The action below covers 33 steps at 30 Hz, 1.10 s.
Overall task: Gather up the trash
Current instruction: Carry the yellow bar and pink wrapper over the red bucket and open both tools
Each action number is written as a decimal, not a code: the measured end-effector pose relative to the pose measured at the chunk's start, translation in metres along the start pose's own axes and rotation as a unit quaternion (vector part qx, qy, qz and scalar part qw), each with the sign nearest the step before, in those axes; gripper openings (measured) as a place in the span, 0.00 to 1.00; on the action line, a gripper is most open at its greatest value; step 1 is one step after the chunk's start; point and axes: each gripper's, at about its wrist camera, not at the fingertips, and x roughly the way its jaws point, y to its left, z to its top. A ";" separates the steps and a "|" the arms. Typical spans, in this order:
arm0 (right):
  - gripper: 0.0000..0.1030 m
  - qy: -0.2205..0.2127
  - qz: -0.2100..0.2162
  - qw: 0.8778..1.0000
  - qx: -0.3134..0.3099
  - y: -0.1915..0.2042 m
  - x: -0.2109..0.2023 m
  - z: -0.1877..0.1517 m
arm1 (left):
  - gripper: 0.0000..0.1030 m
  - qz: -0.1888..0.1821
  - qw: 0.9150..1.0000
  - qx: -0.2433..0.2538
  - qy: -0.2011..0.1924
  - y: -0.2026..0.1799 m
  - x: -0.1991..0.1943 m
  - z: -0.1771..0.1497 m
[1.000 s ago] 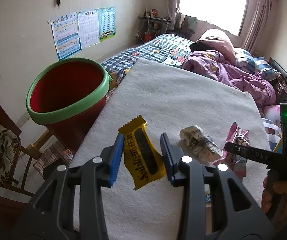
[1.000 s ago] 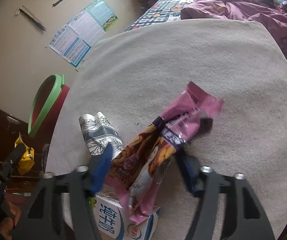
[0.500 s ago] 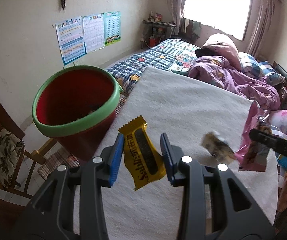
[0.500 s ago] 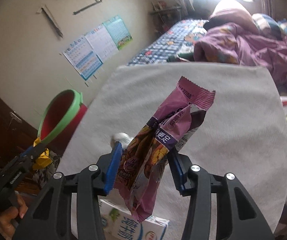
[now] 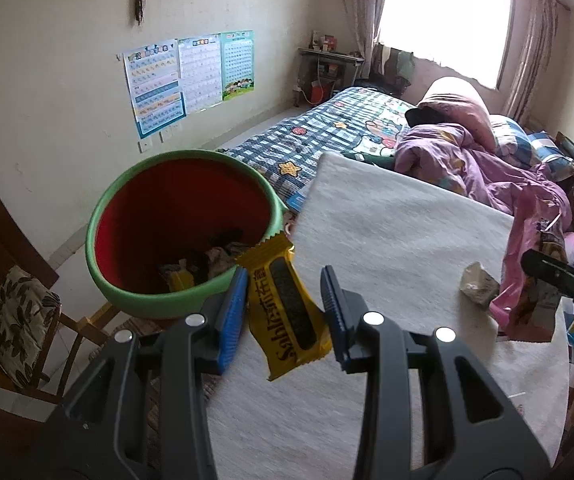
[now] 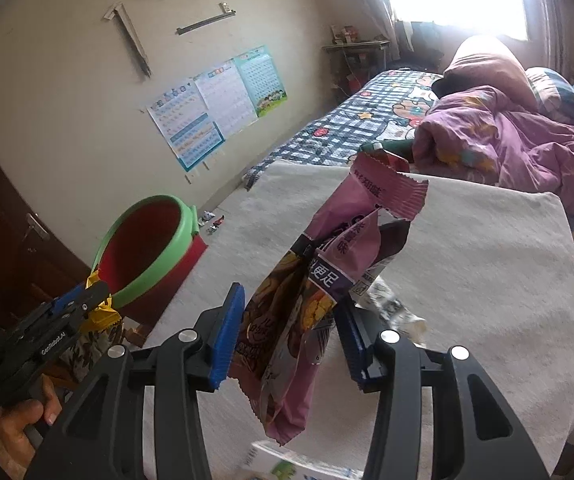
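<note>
My left gripper (image 5: 284, 280) is shut on a yellow snack wrapper (image 5: 287, 320), held in the air beside the near rim of the red bin with a green rim (image 5: 99, 216). Several wrappers lie in the bin. My right gripper (image 6: 289, 300) is shut on a pink snack bag (image 6: 351, 240) that hangs above the white-cloth table (image 6: 487, 260). In the left wrist view the pink bag (image 5: 527, 280) hangs at the right. A crumpled white wrapper (image 5: 479, 286) lies on the cloth. The right wrist view shows the bin (image 6: 155, 280) at the left, with the left gripper (image 6: 83, 300) in front of it.
A milk carton (image 6: 295, 464) lies on the table under the right gripper. A chair with a leaf-pattern cushion (image 5: 15, 320) stands left of the bin. Behind the table is a bed with a purple quilt (image 5: 467, 152). A person's hand (image 6: 19, 432) holds the left gripper.
My right gripper lifted the pink bag off the cloth and rolled upright. My left gripper carried the yellow wrapper closer to the bin, whose contents now show.
</note>
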 end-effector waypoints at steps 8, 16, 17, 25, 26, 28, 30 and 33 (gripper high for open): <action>0.43 0.002 0.002 1.000 -0.017 0.033 0.023 0.010 | 0.35 0.008 1.000 0.004 -0.003 0.029 0.015 0.020; 0.43 -0.002 0.006 0.999 -0.050 0.073 0.047 0.025 | 0.35 0.010 1.000 0.005 -0.003 0.055 0.032 0.033; 0.43 -0.003 0.006 0.998 -0.056 0.078 0.049 0.026 | 0.35 0.010 1.000 0.005 -0.002 0.059 0.034 0.035; 0.43 -0.008 0.006 0.996 -0.091 0.112 0.066 0.038 | 0.35 0.010 1.000 -0.004 0.003 0.085 0.053 0.045; 0.43 -0.008 0.007 0.995 -0.095 0.116 0.070 0.040 | 0.35 0.010 1.000 -0.004 0.003 0.088 0.054 0.046; 0.43 -0.006 0.009 0.995 -0.100 0.123 0.075 0.042 | 0.35 0.011 1.000 -0.006 0.004 0.093 0.057 0.046; 0.43 -0.003 0.011 0.994 -0.109 0.132 0.082 0.044 | 0.35 0.012 1.000 -0.007 0.006 0.098 0.060 0.047; 0.43 0.001 0.015 0.992 -0.123 0.143 0.091 0.043 | 0.35 0.014 1.000 -0.012 0.010 0.105 0.066 0.048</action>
